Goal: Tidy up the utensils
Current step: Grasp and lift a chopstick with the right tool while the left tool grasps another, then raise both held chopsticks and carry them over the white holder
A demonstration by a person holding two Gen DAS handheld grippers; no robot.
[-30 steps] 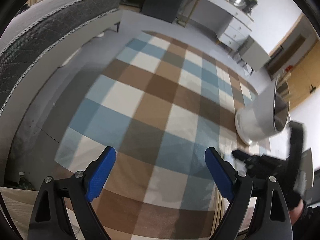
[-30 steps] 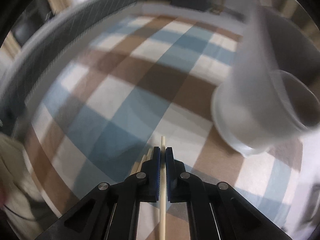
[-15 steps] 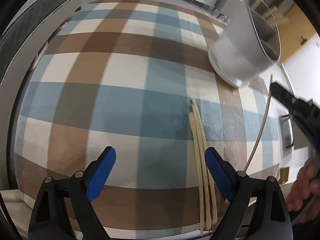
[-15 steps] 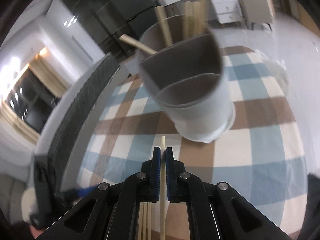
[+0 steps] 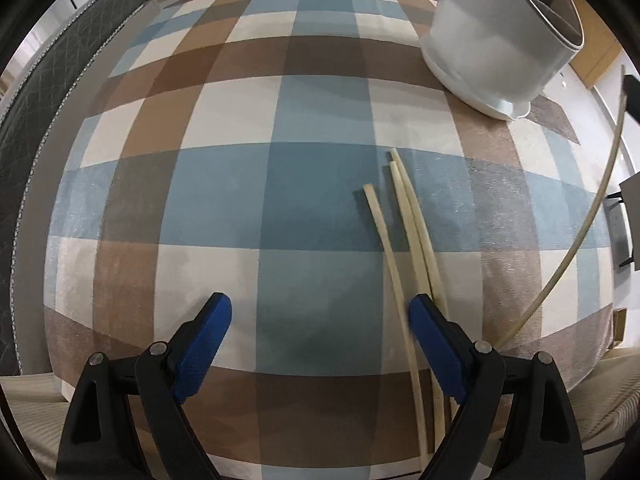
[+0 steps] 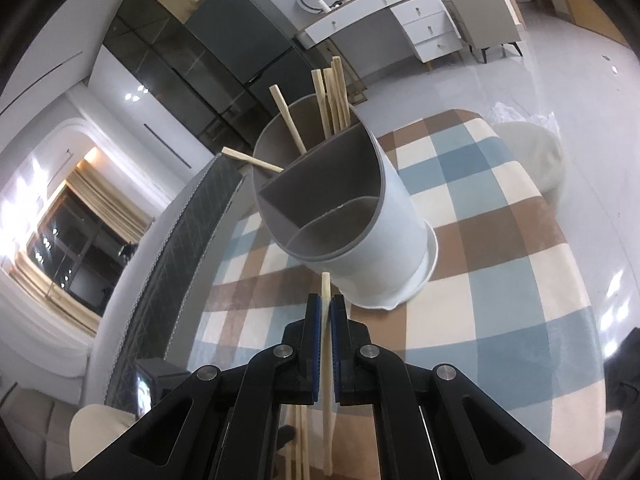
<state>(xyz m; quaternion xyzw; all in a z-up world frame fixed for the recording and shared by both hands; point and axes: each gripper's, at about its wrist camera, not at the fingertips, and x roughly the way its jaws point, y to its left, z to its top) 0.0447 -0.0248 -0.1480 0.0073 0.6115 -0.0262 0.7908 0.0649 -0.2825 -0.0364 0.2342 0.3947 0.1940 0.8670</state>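
I am the one holding both grippers, and I am putting chopsticks away in the white holder (image 6: 360, 216).

My right gripper (image 6: 326, 316) is pinched tight on one chopstick (image 6: 325, 292). The stick's top pokes out past my jaws, just in front of the holder's near wall and below its rim. I hold it near one end so the long part hangs free behind my jaws. I think that makes it easy to tip the stick up and drop it in.

The holder has a wall down its middle. The far part, behind that wall, has five chopsticks (image 6: 332, 96) standing in it. They lean on the rim because they are taller than the holder. The two near parts look empty.

My left gripper (image 5: 318, 334) has its jaws wide apart and holds nothing. It points down at the checked cloth (image 5: 240, 184), on the side of the holder nearest me. Three loose chopsticks (image 5: 404, 216) lie there close together, with their tips pointing at the holder. They run by my right-hand finger (image 5: 434, 344), not between my jaws. I think I keep the jaws wide so I can slide over and grab one next.
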